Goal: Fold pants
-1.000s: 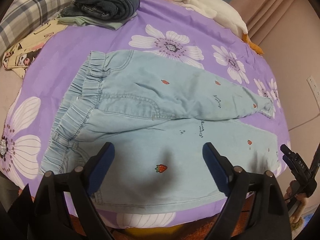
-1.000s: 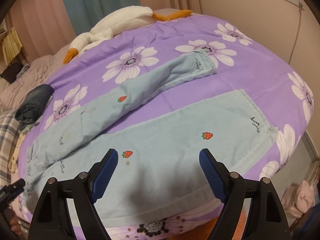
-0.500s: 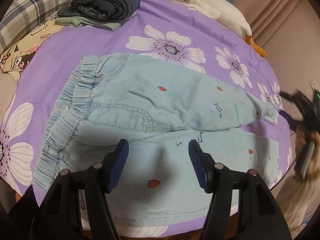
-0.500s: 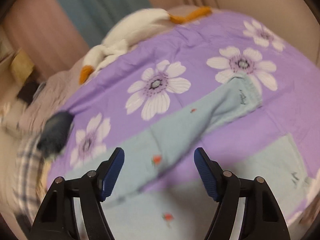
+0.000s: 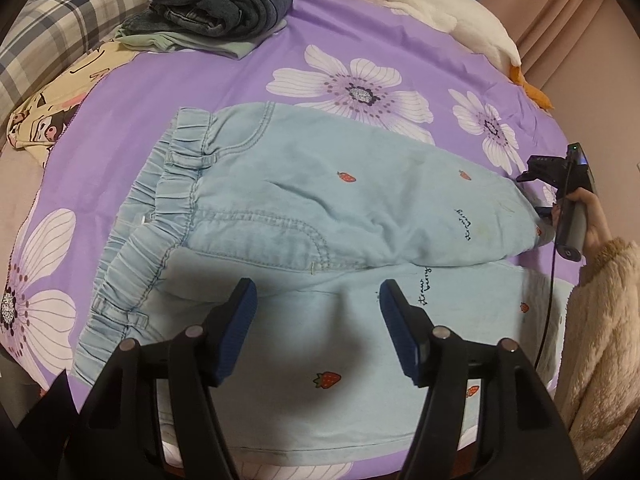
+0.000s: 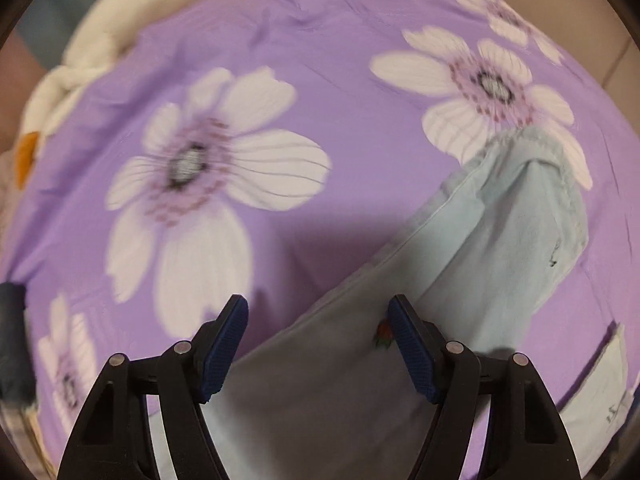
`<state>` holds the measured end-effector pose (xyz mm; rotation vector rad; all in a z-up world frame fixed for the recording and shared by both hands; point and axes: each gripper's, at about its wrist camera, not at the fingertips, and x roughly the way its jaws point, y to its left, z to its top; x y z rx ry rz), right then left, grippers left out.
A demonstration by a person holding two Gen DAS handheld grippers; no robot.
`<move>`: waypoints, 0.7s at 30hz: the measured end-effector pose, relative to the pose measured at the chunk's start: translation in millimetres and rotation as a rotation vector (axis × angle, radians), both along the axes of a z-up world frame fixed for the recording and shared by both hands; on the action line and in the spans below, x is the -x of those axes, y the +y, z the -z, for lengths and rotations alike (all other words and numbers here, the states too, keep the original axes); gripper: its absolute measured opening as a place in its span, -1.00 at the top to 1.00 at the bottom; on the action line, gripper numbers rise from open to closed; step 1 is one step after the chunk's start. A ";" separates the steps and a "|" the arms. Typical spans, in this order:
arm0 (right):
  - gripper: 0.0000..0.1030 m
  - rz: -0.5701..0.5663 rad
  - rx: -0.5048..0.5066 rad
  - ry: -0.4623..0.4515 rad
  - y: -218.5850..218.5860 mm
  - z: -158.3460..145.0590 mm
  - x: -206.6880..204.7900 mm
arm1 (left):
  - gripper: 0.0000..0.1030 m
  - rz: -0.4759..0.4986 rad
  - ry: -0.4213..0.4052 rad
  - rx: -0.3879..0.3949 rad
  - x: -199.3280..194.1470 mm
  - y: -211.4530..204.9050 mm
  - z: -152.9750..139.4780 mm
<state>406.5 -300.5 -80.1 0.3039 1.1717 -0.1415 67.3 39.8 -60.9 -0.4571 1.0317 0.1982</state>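
Pants (image 5: 304,208), pale blue with strawberry print, lie flat on the purple flowered bedspread (image 5: 192,92), waistband to the left in the left wrist view, far leg angled over toward the near one.

Left gripper (image 5: 314,312) hangs over the near leg close to the crotch seam. Jaws apart and opening slightly; only flat cloth shows in the gap below, pads not pressing it.

Right gripper (image 6: 318,328) is over the far leg near its cuff (image 6: 560,184). Jaws apart, nothing clamped. View blurred.

Surroundings: folded dark jeans (image 5: 220,4) on a green garment at the far left corner, beside a plaid pillow (image 5: 52,28). Goose plush (image 5: 440,12) along the far edge. None touch the pants. A fuzzy sleeve (image 5: 600,344) crosses the near leg's cuff end.
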 end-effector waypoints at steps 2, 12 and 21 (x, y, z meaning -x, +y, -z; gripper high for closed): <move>-0.43 0.018 -0.008 0.011 -5.1 8.0 -2.8 | -0.25 0.008 0.001 0.004 -0.8 -0.6 1.3; 0.86 0.032 -0.035 -0.081 -43.6 3.2 23.4 | -0.29 -0.030 -0.030 0.058 9.2 5.3 -4.4; 0.86 -0.074 -0.336 -0.473 -123.5 -88.9 197.7 | -0.44 -0.090 -0.145 0.168 2.8 3.8 -35.5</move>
